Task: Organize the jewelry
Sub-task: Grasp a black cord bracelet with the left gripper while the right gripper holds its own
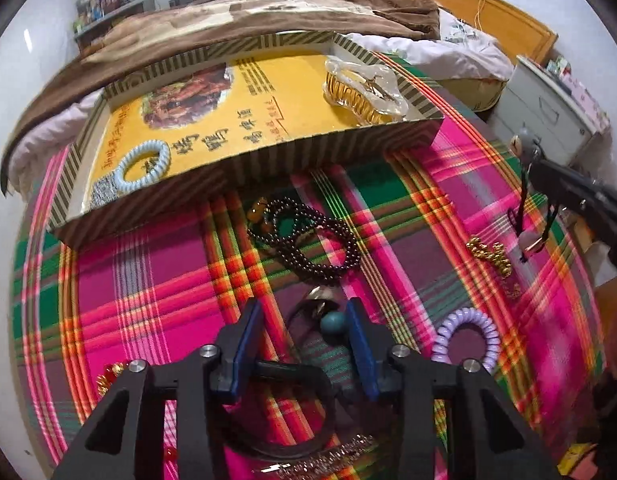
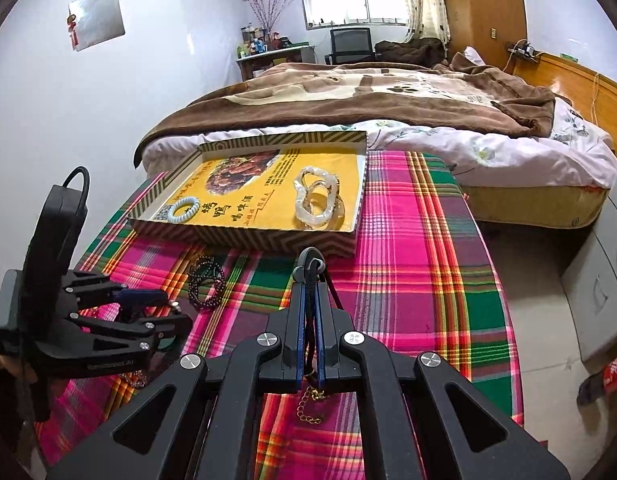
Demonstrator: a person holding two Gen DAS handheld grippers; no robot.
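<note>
A striped cardboard tray with a yellow printed floor lies on the plaid cloth. It holds a pale blue spiral hair tie and a clear hair claw. My left gripper points down at the cloth, open, with a teal bead and a silver piece between its blue pads; the bead lies close to the right pad. My right gripper hovers in front of the tray, shut on a black cord necklace. A pale pendant hangs from that cord.
On the plaid cloth lie a dark red bead necklace, a gold bead piece, a purple spiral hair tie, a red-and-gold item and a black hoop. A bed stands behind, white drawers to the right.
</note>
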